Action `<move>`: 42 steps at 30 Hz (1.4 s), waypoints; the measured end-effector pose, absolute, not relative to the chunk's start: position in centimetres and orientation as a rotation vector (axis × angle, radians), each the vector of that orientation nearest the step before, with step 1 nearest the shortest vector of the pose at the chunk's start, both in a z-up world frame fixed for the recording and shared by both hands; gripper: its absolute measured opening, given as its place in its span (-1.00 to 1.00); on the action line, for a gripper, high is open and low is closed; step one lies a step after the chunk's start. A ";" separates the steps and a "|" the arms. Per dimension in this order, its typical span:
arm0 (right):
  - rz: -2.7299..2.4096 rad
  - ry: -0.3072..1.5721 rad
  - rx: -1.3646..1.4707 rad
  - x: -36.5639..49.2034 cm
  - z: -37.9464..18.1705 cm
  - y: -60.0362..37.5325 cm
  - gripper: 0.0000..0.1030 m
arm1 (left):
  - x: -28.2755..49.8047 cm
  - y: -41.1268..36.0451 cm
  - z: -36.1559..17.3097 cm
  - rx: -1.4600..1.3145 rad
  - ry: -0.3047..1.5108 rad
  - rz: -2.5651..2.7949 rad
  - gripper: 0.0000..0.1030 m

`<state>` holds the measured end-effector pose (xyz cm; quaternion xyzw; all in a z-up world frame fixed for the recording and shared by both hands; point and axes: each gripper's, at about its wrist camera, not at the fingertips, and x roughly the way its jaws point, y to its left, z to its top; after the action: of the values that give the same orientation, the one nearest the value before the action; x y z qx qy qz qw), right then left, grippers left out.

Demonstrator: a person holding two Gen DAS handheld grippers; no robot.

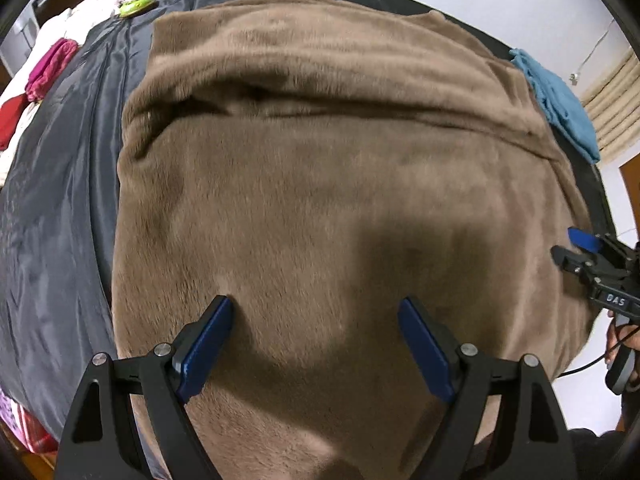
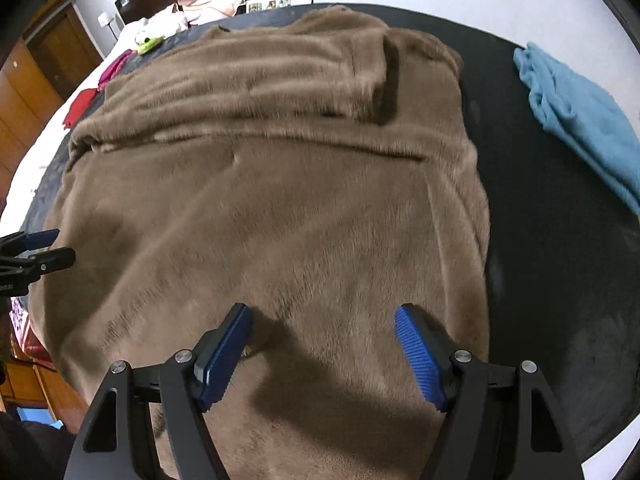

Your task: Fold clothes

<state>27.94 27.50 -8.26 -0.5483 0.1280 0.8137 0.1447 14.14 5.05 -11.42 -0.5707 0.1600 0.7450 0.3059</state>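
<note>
Nearest the lens, the left gripper (image 1: 314,312) and the right gripper (image 2: 322,320) are held over the brown plush fleece garment (image 1: 320,184), both with blue ribbed pads spread wide and nothing caught between them. The garment is spread over the dark, glossy bed cover (image 1: 60,200) and takes up most of it; a long crease runs across its far half, where a thick fold is laid back. Its near edge is cut off beneath the grippers, and its exact shape is perhaps a robe, though this is hard to make out. A crumpled teal cloth (image 2: 580,120) lies right of the garment, a magenta cloth (image 1: 50,68) well left of it.
</note>
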 end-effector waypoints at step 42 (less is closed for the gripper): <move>2.430 0.725 -1.786 42.8 -11.9 25.8 0.70 | 23.0 -7.5 -11.4 -1.617 0.046 1.942 0.76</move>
<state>42.79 25.78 -11.94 -0.5756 0.2338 0.7833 0.0200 23.01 -7.46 -11.37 -0.6099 0.0174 0.7323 0.3024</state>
